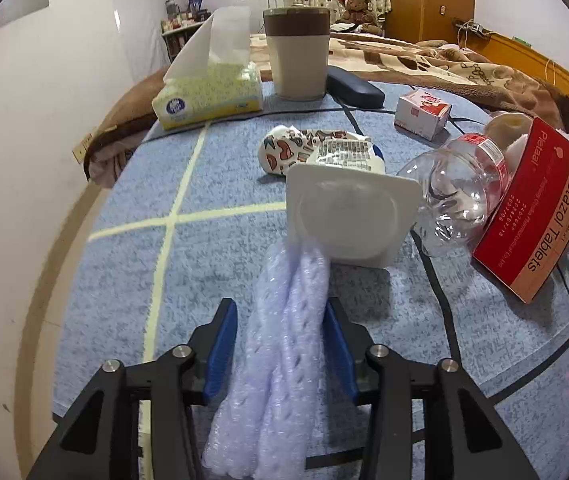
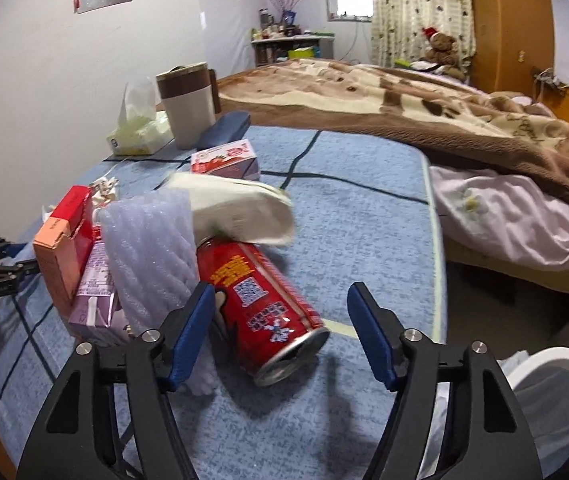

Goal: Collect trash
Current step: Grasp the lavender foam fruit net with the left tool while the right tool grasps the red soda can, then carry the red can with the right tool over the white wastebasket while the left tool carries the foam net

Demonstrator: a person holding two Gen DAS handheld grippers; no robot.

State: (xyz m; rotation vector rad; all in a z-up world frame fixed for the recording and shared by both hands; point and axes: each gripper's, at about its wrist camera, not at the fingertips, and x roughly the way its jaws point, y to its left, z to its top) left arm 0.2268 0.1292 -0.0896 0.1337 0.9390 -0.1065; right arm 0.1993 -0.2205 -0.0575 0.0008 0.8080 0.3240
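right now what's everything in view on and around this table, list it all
foam wrap: 1, pale lilac, between left claw's pads
white tub: 1, on its side mid-table
clear bottle: 1, beside red tablet box
red can: 1, on its side, between right claw's pads, untouched
tissue box: 1, yellow, far edge
lidded bin: 1, beige and brown, far edge
blue tablecloth: 1
left claw: around the foam
right claw: open

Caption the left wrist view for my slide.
Left gripper closing around white foam wrap on blue mat.
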